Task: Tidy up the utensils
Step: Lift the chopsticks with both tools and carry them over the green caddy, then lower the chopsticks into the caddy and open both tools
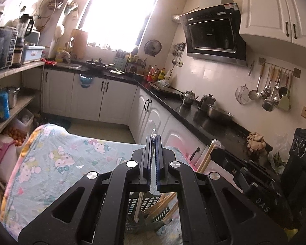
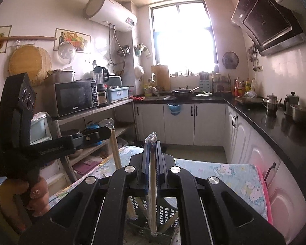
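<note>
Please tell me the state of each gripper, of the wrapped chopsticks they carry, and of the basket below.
left gripper: jaws shut on wrapped chopsticks
right gripper: jaws shut on a wrapped chopstick pair, held upright
black basket: on the flowered cloth, holding loose chopsticks

The right gripper point(image 2: 153, 143) has its jaws pinched on a wrapped pair of chopsticks point(image 2: 152, 194), which hangs into the black slotted basket point(image 2: 165, 212) just below. That basket sits on a surface covered with a cartoon-print cloth point(image 2: 224, 173). Left of the basket, the left gripper point(image 2: 107, 131) grips another chopstick pair point(image 2: 115, 151), a hand point(image 2: 33, 196) around its handle.
</note>
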A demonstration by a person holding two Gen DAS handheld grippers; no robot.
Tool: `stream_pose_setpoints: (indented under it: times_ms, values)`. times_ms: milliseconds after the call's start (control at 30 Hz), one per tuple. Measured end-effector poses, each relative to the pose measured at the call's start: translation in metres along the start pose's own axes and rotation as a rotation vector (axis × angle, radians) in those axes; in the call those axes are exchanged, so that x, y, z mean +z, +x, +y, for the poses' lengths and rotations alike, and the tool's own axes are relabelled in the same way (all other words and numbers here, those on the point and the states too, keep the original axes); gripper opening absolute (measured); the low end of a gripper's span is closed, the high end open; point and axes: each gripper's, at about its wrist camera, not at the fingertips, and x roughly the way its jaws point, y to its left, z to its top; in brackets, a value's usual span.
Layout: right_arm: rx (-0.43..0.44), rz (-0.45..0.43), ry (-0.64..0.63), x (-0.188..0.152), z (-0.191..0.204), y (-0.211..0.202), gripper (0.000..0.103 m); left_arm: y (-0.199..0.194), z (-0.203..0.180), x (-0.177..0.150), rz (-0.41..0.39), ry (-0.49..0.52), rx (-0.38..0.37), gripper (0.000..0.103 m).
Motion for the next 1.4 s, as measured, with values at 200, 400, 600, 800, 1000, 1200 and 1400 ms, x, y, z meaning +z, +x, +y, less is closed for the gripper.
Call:
stream_pose_setpoints:
  times_ms: [200,400,600,800,1000,1200,1400]
  values:
    - [-0.031,0.024,-0.004,-0.011,-0.008,0.015,0.005,0.017,0.003,-0.015,0.013,-0.001,0.005,0.0]
    - [-0.06,0.005,-0.035,-0.024,-0.009,0.023,0.005,0.029,0.006,-0.036,0.022,-0.007,0.016,0.0]
    - [-0.049,-0.016,-0.045,-0.026,-0.01,0.023,0.005,0.04,0.013,-0.05,0.047,-0.009,0.038,0.0]
    - [-0.044,-0.038,-0.035,-0.018,-0.013,0.027,0.005,0.043,0.015,-0.053,0.049,0.001,0.044,0.0]
    - [-0.055,0.021,-0.045,-0.034,-0.014,0.043,0.005,0.046,0.019,-0.061,0.076,-0.001,0.054,0.0]
    - [-0.053,0.109,-0.031,-0.056,-0.017,0.056,0.005,0.043,0.027,-0.07,0.108,0.002,0.068,0.0]
    - [-0.05,0.164,0.0,-0.071,-0.019,0.053,0.005,0.04,0.031,-0.079,0.166,0.01,0.091,0.0]
